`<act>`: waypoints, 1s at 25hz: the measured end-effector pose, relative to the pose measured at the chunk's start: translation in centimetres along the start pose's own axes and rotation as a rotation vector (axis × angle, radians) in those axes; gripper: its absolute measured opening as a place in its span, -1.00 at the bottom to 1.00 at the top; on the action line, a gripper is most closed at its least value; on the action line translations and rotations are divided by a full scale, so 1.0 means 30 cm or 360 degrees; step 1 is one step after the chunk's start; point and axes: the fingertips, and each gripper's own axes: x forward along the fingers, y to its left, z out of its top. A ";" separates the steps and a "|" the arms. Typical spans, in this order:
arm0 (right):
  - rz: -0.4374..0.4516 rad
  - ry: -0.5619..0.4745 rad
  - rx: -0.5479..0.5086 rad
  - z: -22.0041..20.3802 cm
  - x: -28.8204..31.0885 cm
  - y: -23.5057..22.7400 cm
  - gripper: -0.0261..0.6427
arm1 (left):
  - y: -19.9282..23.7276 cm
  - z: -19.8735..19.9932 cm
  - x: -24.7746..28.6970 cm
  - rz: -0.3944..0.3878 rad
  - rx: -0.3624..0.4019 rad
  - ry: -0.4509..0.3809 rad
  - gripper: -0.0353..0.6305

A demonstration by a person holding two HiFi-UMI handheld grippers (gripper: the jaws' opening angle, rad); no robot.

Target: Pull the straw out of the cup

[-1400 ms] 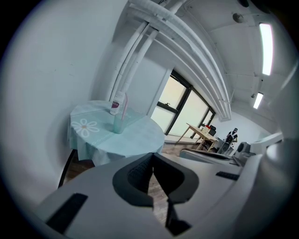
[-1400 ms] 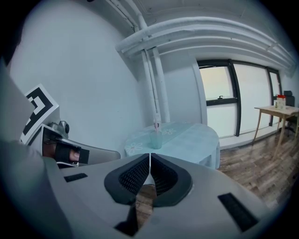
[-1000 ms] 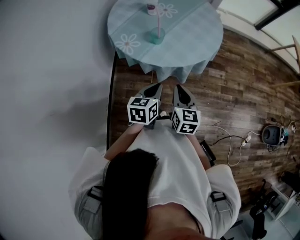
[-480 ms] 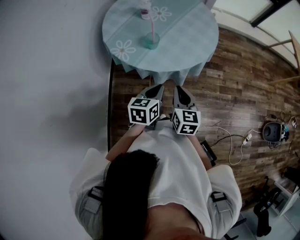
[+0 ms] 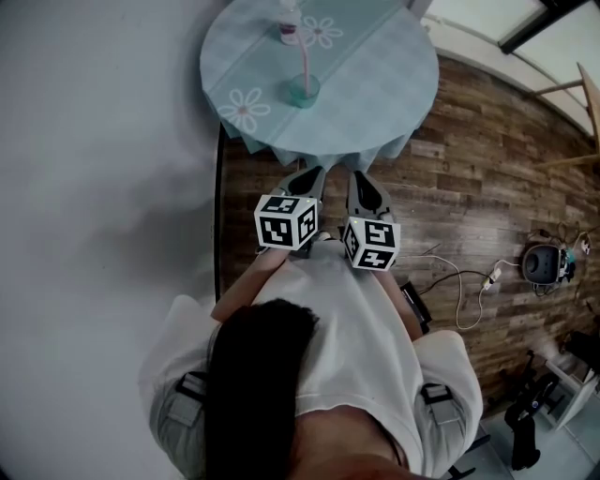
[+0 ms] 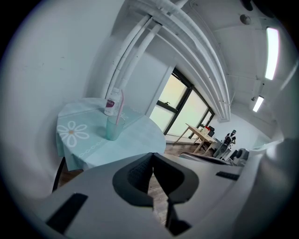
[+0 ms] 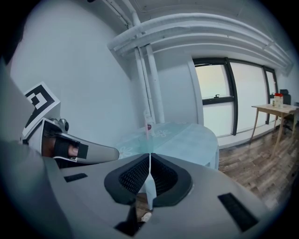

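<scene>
A round table [image 5: 375, 75] with a pale teal flowered cloth stands ahead of me. On it is a teal cup [image 5: 302, 91] with a pink straw [image 5: 306, 64] upright in it. In the left gripper view the cup [image 6: 112, 129] and straw [image 6: 119, 105] are well beyond the jaws. My left gripper [image 5: 307, 174] and right gripper [image 5: 362, 178] are side by side above the floor, short of the table's near edge, both shut and empty. From the right gripper [image 7: 150, 155] the straw [image 7: 147, 131] shows just above the jaw tips, and the cup is hidden.
A small white bottle [image 5: 289, 26] stands behind the cup. A grey wall runs along the left. The floor is wood, with cables and a round device [image 5: 542, 267] at the right. A wooden table [image 7: 275, 109] stands by the windows.
The table has slid down and nearer in the head view as both grippers are carried toward it. The grippers stay shut and side by side.
</scene>
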 end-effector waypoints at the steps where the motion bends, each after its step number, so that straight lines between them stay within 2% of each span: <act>1: -0.0006 0.0006 0.0003 0.002 0.012 -0.002 -0.82 | 0.010 0.007 0.007 -0.0001 -0.0006 0.0001 -0.87; 19: -0.0119 0.0046 -0.0005 0.115 0.287 -0.026 -0.82 | 0.191 0.235 0.186 -0.0074 0.0048 0.0047 -0.87; 25: -0.0170 -0.0007 0.0055 0.172 0.375 -0.029 -0.82 | 0.254 0.322 0.236 -0.0139 0.0079 0.0039 -0.87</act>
